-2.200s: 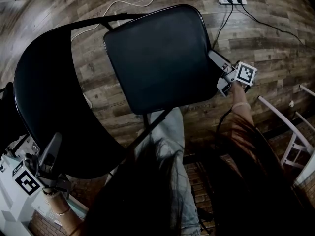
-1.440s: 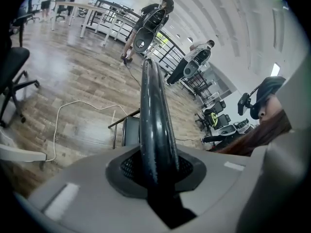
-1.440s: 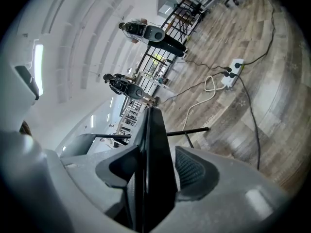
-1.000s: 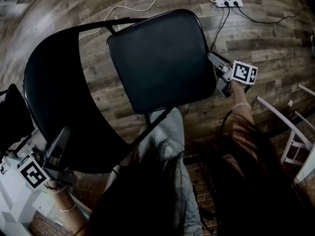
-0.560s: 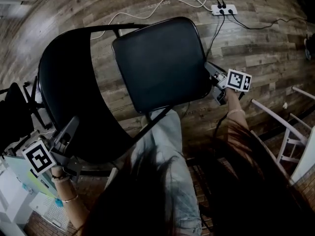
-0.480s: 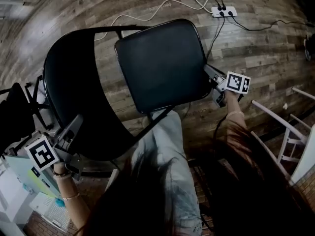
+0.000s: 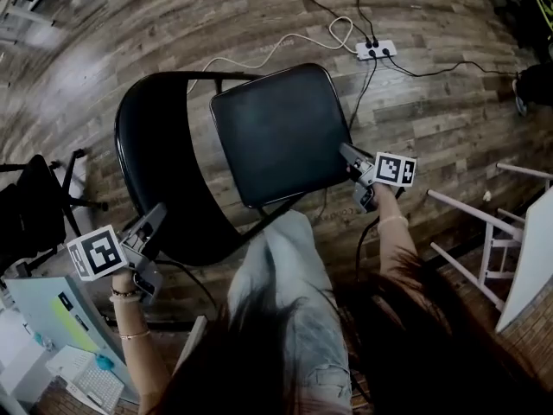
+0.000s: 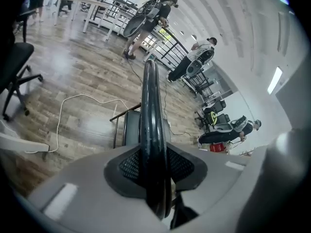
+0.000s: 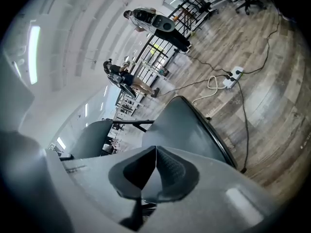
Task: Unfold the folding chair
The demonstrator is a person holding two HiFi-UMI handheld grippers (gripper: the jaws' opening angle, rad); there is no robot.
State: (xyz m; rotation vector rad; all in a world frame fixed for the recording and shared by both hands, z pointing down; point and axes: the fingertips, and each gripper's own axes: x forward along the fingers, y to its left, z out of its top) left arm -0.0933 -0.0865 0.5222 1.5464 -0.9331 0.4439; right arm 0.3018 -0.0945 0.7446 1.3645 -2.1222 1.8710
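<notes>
My left hand-held gripper (image 7: 156,220) pinches the backrest (image 7: 149,158) of the folding chair (image 7: 259,145), which stands open on the wood floor (image 7: 441,85). My right hand-held gripper (image 7: 346,152), pressed together and empty, hovers beside the seat (image 9: 189,127) corner.

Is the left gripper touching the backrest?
Touching. Left gripper view: the left gripper's pads press both sides of the backrest, though its jaws have just been opening.
</notes>
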